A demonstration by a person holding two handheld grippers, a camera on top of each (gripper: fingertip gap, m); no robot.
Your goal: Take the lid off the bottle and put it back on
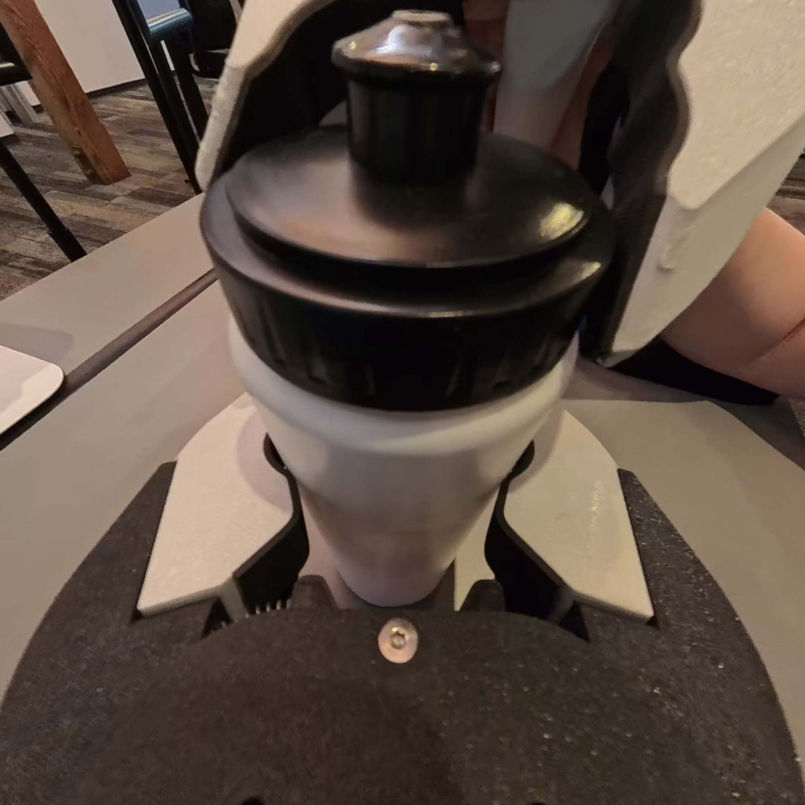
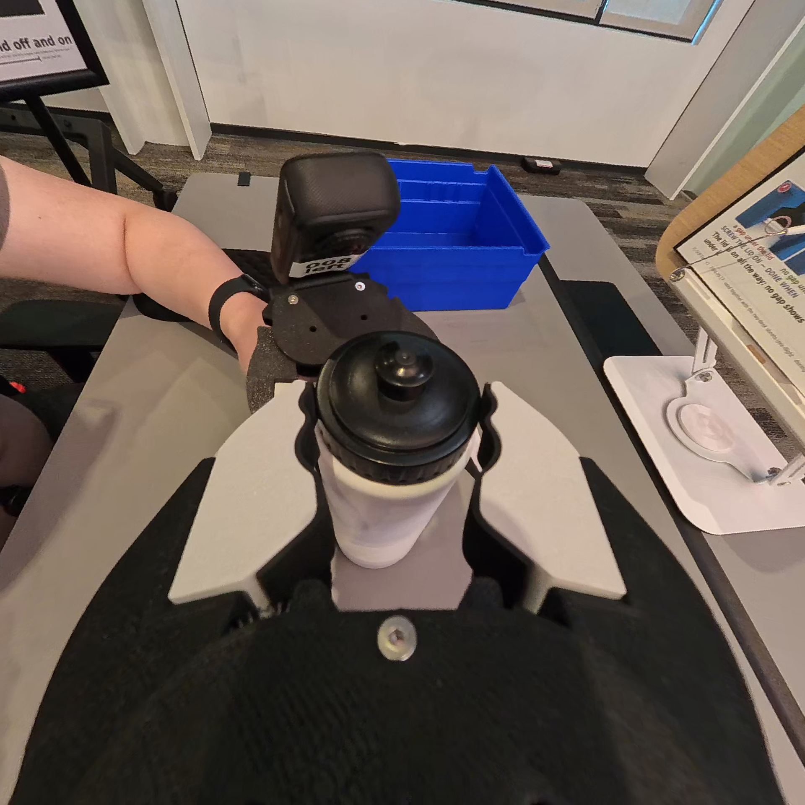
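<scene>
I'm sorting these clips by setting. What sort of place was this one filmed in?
Probably an office or lab room set up for recording, not a home: grey tables on patterned carpet, a blue plastic bin, and an instruction sheet on a white stand.

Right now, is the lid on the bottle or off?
On. The black lid sits on the white bottle, with no gap showing under it. How tightly it is screwed down cannot be told.

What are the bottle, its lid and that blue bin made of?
Bottle: probably soft plastic, matte, milky white, no glare. Lid: hard black plastic, it seems; glossy highlights on top, moulded ridges round the rim. Bin: likely rigid plastic, evenly blue, with moulded steps in its walls.
</scene>
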